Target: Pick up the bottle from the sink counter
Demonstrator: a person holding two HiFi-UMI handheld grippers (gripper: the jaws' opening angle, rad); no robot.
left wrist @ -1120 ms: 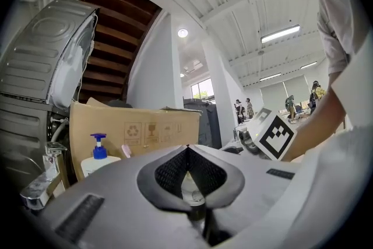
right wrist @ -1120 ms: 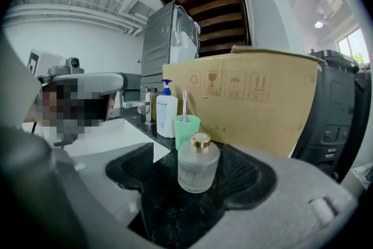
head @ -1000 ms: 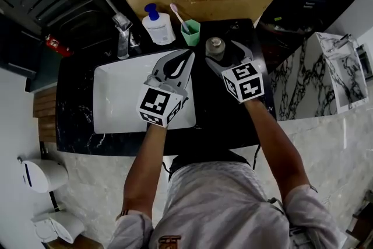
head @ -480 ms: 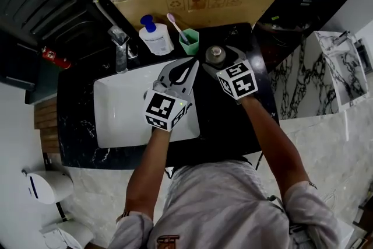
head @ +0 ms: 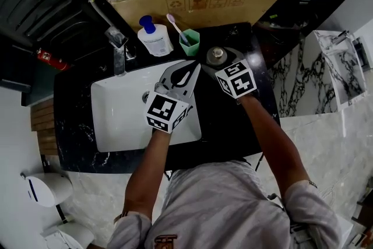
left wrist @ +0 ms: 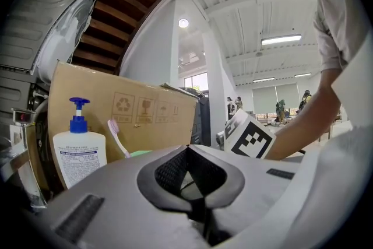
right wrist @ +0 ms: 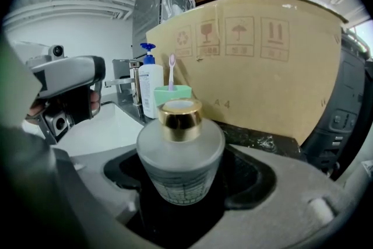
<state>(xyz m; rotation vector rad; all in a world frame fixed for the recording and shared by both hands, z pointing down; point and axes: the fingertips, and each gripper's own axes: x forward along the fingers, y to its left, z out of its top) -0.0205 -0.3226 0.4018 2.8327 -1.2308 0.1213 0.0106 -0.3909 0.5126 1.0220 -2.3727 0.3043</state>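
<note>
Frosted bottle (right wrist: 180, 155) sits loosely between right gripper's (head: 220, 58) jaws.

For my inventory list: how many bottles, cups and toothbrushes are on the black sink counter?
Bottles: 2 (frosted glass bottle with gold cap, white pump bottle with blue top)
Cups: 1 (green cup)
Toothbrushes: 1 (pink toothbrush, in the cup)
Total: 4

**Gold-capped bottle (right wrist: 180, 154) between the right gripper's (right wrist: 187, 181) jaws**

The frosted glass bottle stands upright on the black desk (right wrist: 259, 138). The jaws are apart, with a dark gap on either side of it. Behind stand a green cup (right wrist: 172, 94) holding a toothbrush (right wrist: 172, 70), a pump bottle (right wrist: 150, 89) and a cardboard box (right wrist: 262, 67).
</note>
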